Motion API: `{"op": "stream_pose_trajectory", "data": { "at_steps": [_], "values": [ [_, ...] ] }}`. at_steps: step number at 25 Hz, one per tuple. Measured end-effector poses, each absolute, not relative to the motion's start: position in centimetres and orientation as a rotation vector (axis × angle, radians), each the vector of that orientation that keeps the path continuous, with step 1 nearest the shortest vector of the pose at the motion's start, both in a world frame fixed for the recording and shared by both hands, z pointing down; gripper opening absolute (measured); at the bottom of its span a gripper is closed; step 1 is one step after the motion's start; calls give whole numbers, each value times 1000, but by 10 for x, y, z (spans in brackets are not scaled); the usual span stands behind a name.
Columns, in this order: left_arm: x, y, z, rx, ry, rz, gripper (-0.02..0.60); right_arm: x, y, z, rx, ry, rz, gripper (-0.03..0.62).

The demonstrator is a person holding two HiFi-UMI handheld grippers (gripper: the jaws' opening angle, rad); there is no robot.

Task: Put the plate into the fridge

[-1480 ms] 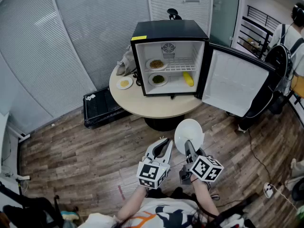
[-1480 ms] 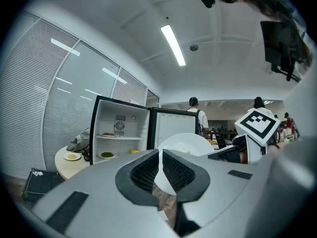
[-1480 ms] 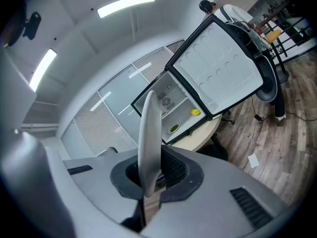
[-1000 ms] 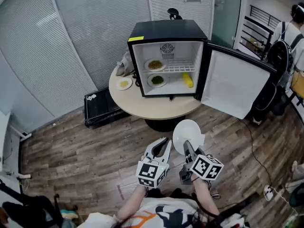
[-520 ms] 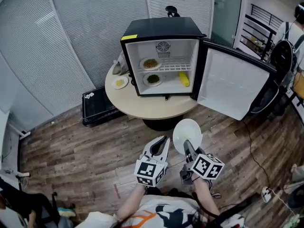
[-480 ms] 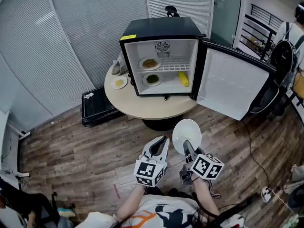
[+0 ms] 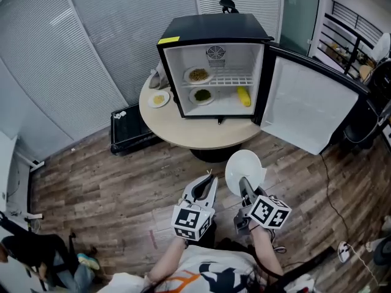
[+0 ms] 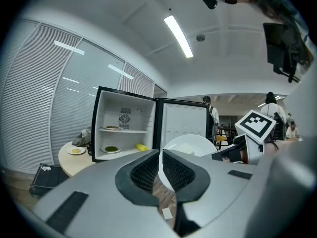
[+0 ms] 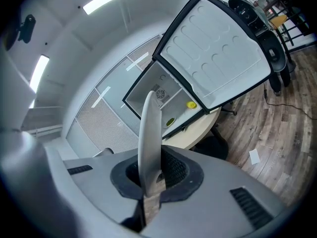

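Observation:
A white fridge (image 7: 214, 32) with a black shell stands open on a round table (image 7: 201, 136), its door (image 7: 305, 105) swung right. Inside are a plate of food on the wire shelf (image 7: 198, 75), a plate with greens below (image 7: 202, 94) and a yellow item (image 7: 244, 96). My right gripper (image 7: 243, 182) is shut on the rim of an empty white plate (image 7: 243, 165), held on edge over the floor, short of the table. In the right gripper view the plate (image 9: 150, 128) stands upright between the jaws. My left gripper (image 7: 209, 177) is beside it, shut and empty.
A small plate of food (image 7: 159, 99) and a grey cloth (image 7: 160, 77) lie on the table left of the fridge. A black crate (image 7: 131, 133) sits on the wood floor to the left. A dark chair or bag (image 7: 360, 121) stands beyond the door.
The head view has shifted a little, so the fridge sits slightly differently in frame. Both grippers and the plate keep the same pose.

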State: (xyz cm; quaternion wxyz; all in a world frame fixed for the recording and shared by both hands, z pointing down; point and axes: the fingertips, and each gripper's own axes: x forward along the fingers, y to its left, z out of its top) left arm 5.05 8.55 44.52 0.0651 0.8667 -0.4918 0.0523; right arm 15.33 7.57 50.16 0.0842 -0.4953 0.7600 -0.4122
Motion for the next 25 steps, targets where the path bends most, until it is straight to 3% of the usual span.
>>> {"op": "stream_pose_trajectory", "data": {
  "at_steps": [25],
  "values": [
    [-25,-116,446,2652,-1386,150,32,82,-105,511,-1566,2174,-1290,21]
  ]
}}
